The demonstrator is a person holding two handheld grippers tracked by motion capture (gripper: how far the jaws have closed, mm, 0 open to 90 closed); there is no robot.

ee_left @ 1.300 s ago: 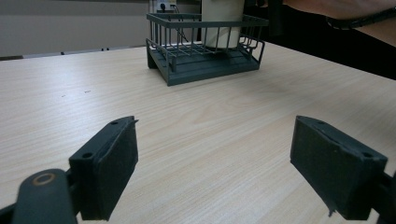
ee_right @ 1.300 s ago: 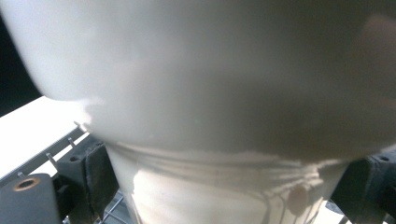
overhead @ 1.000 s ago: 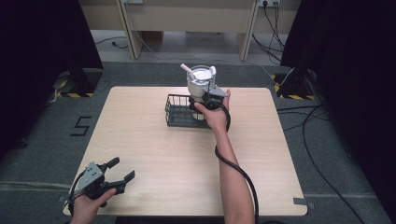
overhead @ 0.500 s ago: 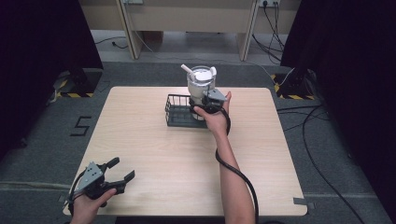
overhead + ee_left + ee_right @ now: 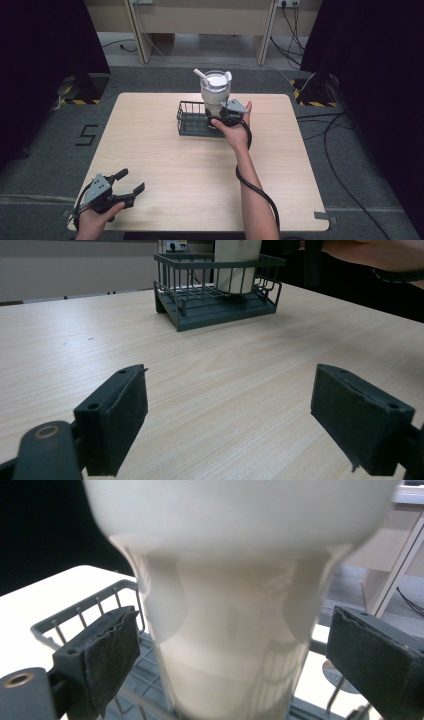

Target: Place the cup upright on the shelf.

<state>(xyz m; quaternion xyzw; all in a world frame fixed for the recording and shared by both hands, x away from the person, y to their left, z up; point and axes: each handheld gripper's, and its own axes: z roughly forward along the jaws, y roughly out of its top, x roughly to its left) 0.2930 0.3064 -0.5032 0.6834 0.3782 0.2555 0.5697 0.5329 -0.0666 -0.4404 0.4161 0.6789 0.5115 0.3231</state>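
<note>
From the high view, little has changed over the last second: the right gripper [image 5: 223, 114] has kept its place at the near side of the cream tumbler [image 5: 215, 92], the hand turning only slightly, and the left gripper [image 5: 120, 189] has stayed low at the table's near left corner with its jaws spread and nothing between them. The tumbler stands upright in the right end of a dark wire basket [image 5: 192, 120] on the pale wood-grain table [image 5: 165, 165]; it has a lidded top with a white straw leaning to the left. In the left gripper view, the two black padded jaws stand wide apart over bare tabletop, well short of the basket [image 5: 215, 290], whose thin grey bars frame the tumbler's smooth lower body [image 5: 235, 270]. In the right gripper view, the tumbler [image 5: 235, 610] is close and blurred, a glossy cream body narrowing toward its base, set between the open jaws; the rough, worn pads stand to either side of it without touching, and the basket's rim [image 5: 85, 612] curves behind the left one.
</note>
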